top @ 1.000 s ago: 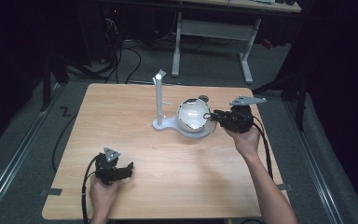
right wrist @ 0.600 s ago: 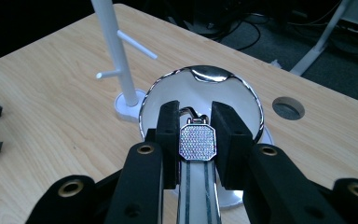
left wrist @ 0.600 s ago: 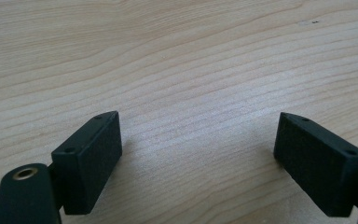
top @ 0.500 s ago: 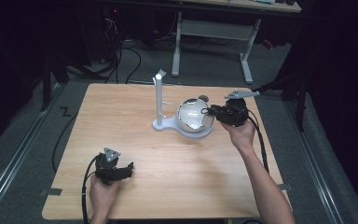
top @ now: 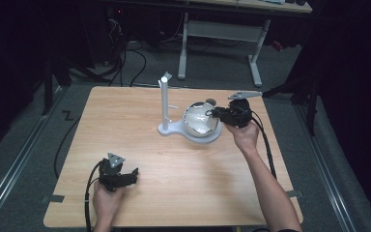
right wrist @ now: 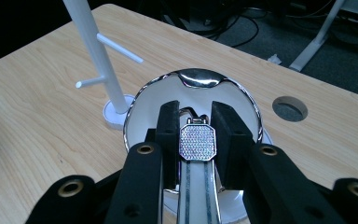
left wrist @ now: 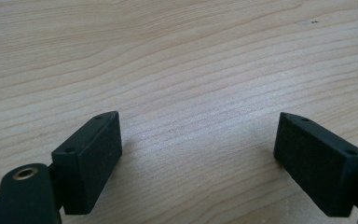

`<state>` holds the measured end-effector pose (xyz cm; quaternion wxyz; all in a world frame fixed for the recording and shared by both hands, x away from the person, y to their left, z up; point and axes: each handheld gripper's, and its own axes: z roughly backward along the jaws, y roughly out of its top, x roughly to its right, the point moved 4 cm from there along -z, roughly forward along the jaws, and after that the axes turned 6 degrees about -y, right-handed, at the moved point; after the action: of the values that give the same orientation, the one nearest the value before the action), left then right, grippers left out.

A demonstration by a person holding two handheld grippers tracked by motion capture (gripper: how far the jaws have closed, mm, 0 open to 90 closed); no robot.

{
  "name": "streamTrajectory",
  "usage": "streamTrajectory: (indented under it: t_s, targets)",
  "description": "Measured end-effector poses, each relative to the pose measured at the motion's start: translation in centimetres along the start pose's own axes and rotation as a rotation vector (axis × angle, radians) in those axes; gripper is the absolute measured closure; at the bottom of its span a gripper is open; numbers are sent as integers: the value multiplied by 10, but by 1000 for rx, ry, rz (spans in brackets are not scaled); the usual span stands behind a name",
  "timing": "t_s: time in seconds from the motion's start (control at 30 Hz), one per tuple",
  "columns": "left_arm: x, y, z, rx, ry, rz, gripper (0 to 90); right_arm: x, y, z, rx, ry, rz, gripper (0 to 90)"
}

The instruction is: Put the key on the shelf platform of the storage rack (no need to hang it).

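A wooden table (top: 140,145) carries a white stand with a tall post and short pegs (top: 164,104), and beside the post, on its base, a shiny silver bowl (top: 200,123). The right gripper (right wrist: 195,140) hovers over the bowl with its jaws clamped on a wristwatch (right wrist: 196,142), whose sparkling eight-sided face sits squarely between the pads while the metal band runs back toward the camera. In the high view the right gripper (top: 218,115) reaches in from the bowl's right side, the forearm stretched forward along the table's right side and the hand wrapped under the gripper body.

To do this step well, the watch should probably stay level and centred over the bowl, with the grip firm so the smooth case cannot slip.

The left gripper (top: 131,174) rests low near the table's front edge, its jaws (left wrist: 200,158) standing apart over bare wood, holding nothing.
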<state>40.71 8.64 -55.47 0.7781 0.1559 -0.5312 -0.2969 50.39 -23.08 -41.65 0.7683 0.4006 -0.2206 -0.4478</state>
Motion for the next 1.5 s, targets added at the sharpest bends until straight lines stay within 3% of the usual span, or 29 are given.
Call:
streamTrajectory:
  t_s: [0.17, 0.93, 1.07, 1.27, 1.5]
  targets:
    - [0, 0, 0, -2, -1, 1, 156, 0, 0, -6, 2, 7, -23, 742]
    - [0, 0, 0, -2, -1, 1, 156, -3, -10, -34, -54, -4, -5, 743]
    - [0, 0, 0, -3, -3, -3, 156, -7, -13, -43, -58, 2, 20, 742]
    - [0, 0, 0, -4, -2, -2, 156, -10, -16, -54, -62, 15, 9, 742]
    - [0, 0, 0, -4, -2, -2, 156, -15, -13, -64, -77, 9, 31, 741]
